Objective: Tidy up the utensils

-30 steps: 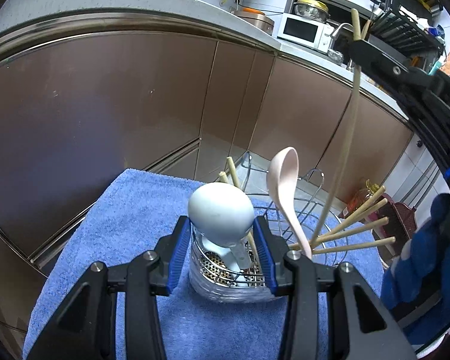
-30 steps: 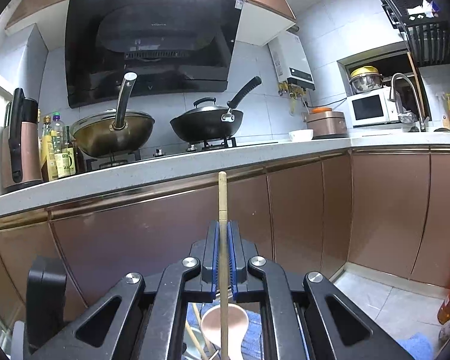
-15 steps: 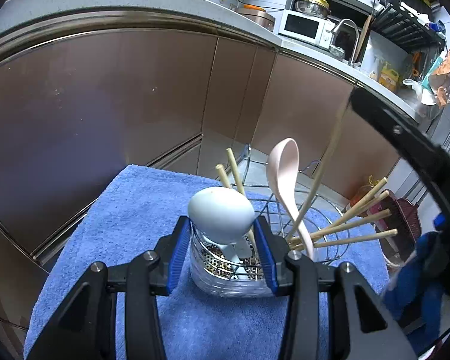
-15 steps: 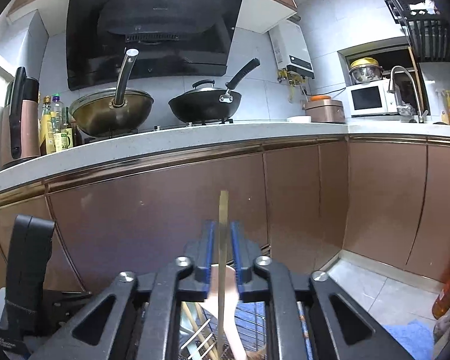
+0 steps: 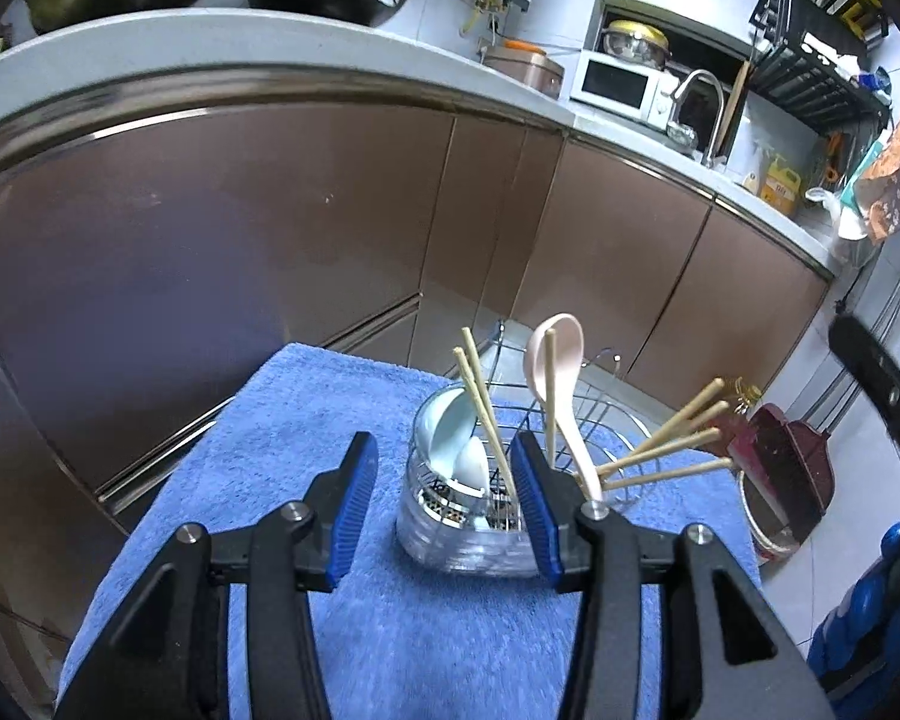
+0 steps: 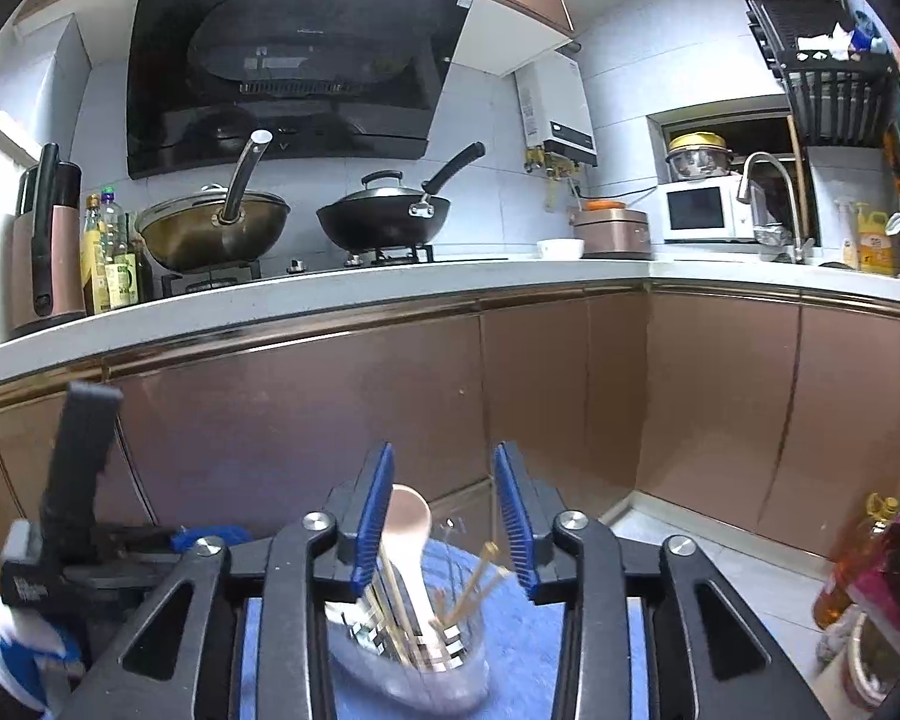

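A clear utensil holder (image 5: pixel 450 534) with a metal rack inside stands on a blue towel (image 5: pixel 306 420). It holds a pale blue spoon (image 5: pixel 450 438), a pink spoon (image 5: pixel 561 384) and several wooden chopsticks (image 5: pixel 660 444). My left gripper (image 5: pixel 444 504) is open, its blue pads on either side of the holder's near part and apart from it. My right gripper (image 6: pixel 444 531) is open and empty above the holder (image 6: pixel 408 660), with the pink spoon (image 6: pixel 411 516) and chopsticks (image 6: pixel 480 576) showing between its pads.
Brown cabinet fronts (image 5: pixel 210 240) stand behind the towel under a white counter (image 6: pixel 390 282) with woks, a microwave and a tap. A red dustpan (image 5: pixel 792 468) and an oil bottle (image 6: pixel 852 558) sit on the floor at the right.
My right gripper opened and let its chopstick drop into the holder. My left gripper opened and released the pale blue spoon, which tipped into the holder.
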